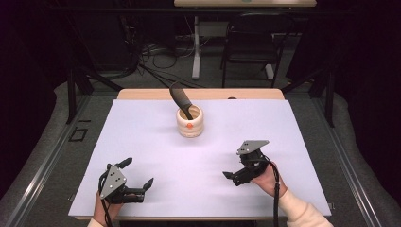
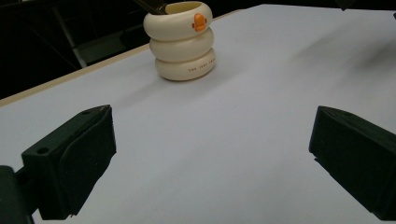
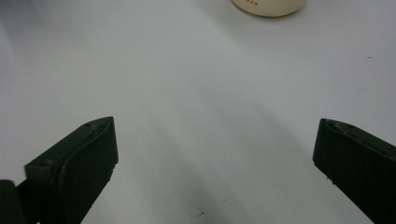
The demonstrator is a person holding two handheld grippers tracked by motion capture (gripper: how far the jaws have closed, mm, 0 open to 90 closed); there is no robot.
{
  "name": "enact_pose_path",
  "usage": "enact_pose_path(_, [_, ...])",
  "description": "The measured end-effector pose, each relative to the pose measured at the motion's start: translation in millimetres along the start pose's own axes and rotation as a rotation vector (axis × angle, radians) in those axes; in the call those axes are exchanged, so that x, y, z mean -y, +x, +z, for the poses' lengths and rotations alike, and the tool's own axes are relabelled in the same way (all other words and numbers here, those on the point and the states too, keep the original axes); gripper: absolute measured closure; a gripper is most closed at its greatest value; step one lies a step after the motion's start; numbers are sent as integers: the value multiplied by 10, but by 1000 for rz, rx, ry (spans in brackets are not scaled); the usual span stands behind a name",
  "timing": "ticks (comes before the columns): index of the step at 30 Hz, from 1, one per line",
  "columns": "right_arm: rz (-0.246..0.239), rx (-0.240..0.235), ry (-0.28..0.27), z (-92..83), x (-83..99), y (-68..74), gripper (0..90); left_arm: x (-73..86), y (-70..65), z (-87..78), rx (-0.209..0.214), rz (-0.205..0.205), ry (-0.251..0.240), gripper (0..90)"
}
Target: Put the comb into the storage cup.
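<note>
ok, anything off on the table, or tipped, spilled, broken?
Nothing stands out. The cream ribbed holder stands upright on the white table, a black comb leaning out of it. Both tongs, left and right, are open and hold nothing.

A cream ringed holder point(image 1: 189, 122) with a black comb point(image 1: 181, 98) in it stands on a white table point(image 1: 142, 137). Left gripper point(image 1: 139, 174) and right gripper point(image 1: 235, 171) rest near the front, jaws apart.
</note>
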State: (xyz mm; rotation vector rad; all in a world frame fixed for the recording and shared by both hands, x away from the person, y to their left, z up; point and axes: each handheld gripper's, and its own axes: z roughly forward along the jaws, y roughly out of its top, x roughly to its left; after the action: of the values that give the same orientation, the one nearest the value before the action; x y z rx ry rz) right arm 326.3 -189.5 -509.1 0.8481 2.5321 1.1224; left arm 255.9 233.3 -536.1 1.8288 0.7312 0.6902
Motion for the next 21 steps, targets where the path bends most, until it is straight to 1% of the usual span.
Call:
enact_pose_path(4, [-1,5,-9,-35,55,13,0,1,-2,3,2,-1,6,7])
enact_pose_path(6, [3,6,-5,-56,83,24,0,1,-3,3,5,-1,6,7])
enact_pose_path(8, [-3,12,-9,-69,112,40,0,2,-2,5,4,5,8,7])
enact_pose_path(9, [1,12,-13,-75,129,51,0,4,0,8,6,2,7,7])
enact_pose_path(11, [-6,11,-16,-85,157,61,0,5,2,13,6,1,10,6])
enact_pose_path(13, [-9,23,-25,-97,182,75,0,3,0,9,6,2,10,6])
enact_pose_path(14, [-8,23,-35,-96,194,81,0,2,-3,5,4,3,10,6])
enact_pose_path(15, [-5,24,-33,-104,205,90,0,2,-5,2,5,1,8,6])
enact_pose_path(18, [-16,29,-47,-117,235,111,0,3,-2,4,5,1,8,6])
enact_pose_path(21, [-10,34,-58,-137,264,111,0,2,-3,5,5,2,9,6])
